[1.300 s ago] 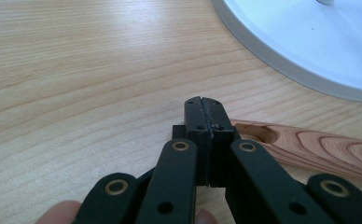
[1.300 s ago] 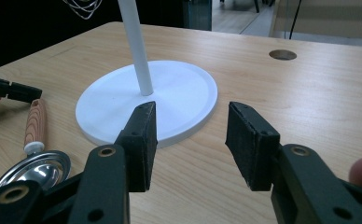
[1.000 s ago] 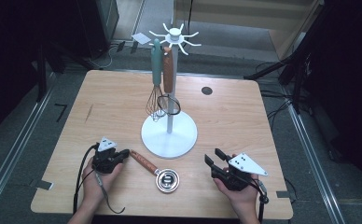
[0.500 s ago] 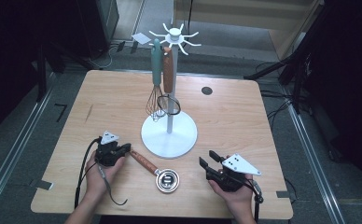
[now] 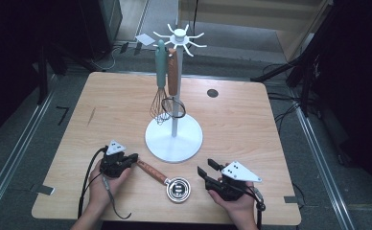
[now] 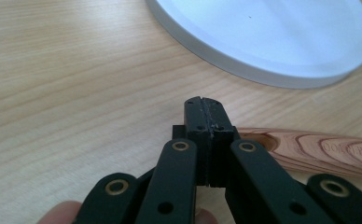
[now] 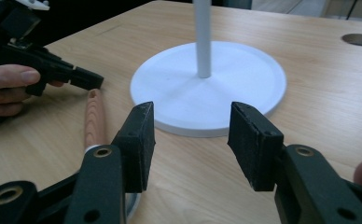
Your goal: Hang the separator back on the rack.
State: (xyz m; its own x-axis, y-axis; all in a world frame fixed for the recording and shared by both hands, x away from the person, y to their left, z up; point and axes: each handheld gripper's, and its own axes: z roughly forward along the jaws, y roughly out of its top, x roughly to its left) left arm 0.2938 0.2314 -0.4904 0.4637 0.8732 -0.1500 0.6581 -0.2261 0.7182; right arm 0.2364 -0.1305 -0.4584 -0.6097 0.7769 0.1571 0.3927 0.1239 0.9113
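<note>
Both hands rest low on the near edge of the wooden table (image 5: 102, 110): the left gripper (image 5: 132, 158) has its jaws pressed together on nothing, tip just beside the end of the strainer's wooden handle (image 5: 150, 170), touching or not I can't tell. The right gripper (image 5: 208, 168) has jaws apart and empty, aimed at the white rack base (image 5: 189, 141). The strainer (image 5: 178, 189) lies flat between the grippers, its bowl contents hard to make out.

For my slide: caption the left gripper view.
Shut left gripper beside wooden utensil handle, near round white stand base.
</note>
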